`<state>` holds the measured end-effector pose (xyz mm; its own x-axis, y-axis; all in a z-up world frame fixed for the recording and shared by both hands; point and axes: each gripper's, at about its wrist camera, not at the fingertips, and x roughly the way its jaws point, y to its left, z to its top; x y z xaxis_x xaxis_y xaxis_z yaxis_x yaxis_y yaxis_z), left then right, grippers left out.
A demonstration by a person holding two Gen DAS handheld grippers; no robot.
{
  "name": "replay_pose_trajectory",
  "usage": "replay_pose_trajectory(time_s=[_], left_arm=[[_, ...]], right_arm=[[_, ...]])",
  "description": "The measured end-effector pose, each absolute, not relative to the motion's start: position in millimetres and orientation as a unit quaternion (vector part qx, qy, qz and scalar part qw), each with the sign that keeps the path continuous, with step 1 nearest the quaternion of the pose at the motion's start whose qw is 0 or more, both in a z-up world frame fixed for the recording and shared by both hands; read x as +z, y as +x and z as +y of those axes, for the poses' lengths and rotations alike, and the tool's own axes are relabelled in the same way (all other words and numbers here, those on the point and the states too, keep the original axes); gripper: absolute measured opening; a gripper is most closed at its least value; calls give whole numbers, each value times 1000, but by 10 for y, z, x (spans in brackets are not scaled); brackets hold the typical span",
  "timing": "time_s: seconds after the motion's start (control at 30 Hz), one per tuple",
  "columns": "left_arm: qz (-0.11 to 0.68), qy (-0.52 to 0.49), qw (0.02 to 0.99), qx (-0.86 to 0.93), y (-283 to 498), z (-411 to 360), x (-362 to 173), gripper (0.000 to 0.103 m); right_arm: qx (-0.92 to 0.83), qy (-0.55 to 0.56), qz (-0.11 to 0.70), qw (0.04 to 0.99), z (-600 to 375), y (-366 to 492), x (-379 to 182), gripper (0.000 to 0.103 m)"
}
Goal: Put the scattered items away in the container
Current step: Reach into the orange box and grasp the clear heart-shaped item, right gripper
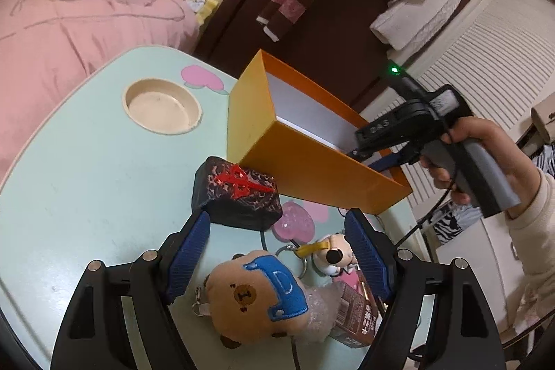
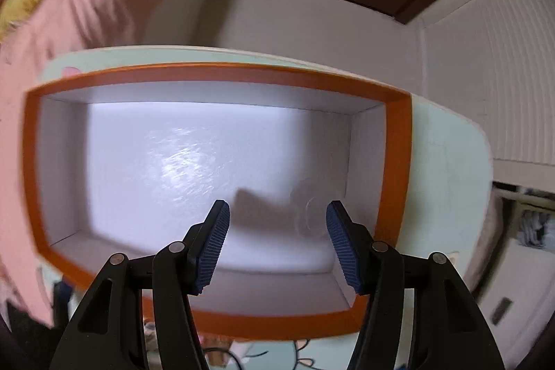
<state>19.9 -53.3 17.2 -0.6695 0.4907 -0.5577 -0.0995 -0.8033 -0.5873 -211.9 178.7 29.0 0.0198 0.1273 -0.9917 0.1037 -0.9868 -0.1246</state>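
The pale green table carries the orange box, whose long axis runs away to the right in the left wrist view; its white inside looks bare in the right wrist view apart from a faint clear round shape near the right fingertip that I cannot identify. The items lie outside the box, on the near side: a dark pouch with a red emblem touching the box wall, then a bear plush keychain, a brown drink carton and a small panda charm. The left gripper is nearer them, its jaws spread wide either side of the bear, holding nothing. The right gripper hangs over the box opening, jaws apart and empty.
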Motion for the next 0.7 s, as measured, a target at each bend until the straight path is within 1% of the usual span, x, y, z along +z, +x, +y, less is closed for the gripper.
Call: replay_pose_trajectory(time_s=[0.07, 0.13, 0.17, 0.2, 0.23, 0.37, 0.43, 0.5, 0.57, 0.7], left_arm=[[-272, -372, 172, 871, 192, -548, 166, 79], [-278, -372, 171, 869, 185, -565, 163, 79], [-281, -373, 171, 868, 179, -574, 161, 79], [-285, -373, 170, 866, 176, -584, 155, 79], [-288, -374, 170, 865, 173, -593, 148, 79], [-296, -379, 169, 861, 162, -605, 129, 79], [-297, -379, 170, 860, 160, -599, 130, 79], [-296, -379, 170, 860, 160, -591, 130, 79], [-296, -381, 170, 859, 157, -584, 125, 79], [-297, -383, 169, 858, 155, -583, 118, 79]], right_arm=[[691, -717, -86, 27, 1786, -2145, 255, 60], [687, -721, -82, 36, 1785, -2181, 255, 65], [684, -725, -76, 33, 1779, -2191, 261, 70], [681, -729, -63, 28, 1769, -2181, 277, 73], [683, -729, -41, 16, 1767, -2174, 301, 74], [659, -748, 52, -58, 1748, -2161, 325, 74], [668, -742, 33, -39, 1744, -2149, 375, 74], [692, -721, -35, -18, 1664, -2106, 454, 74], [684, -726, -66, -25, 1600, -2107, 501, 74], [634, -771, -36, -48, 1647, -2025, 408, 73]])
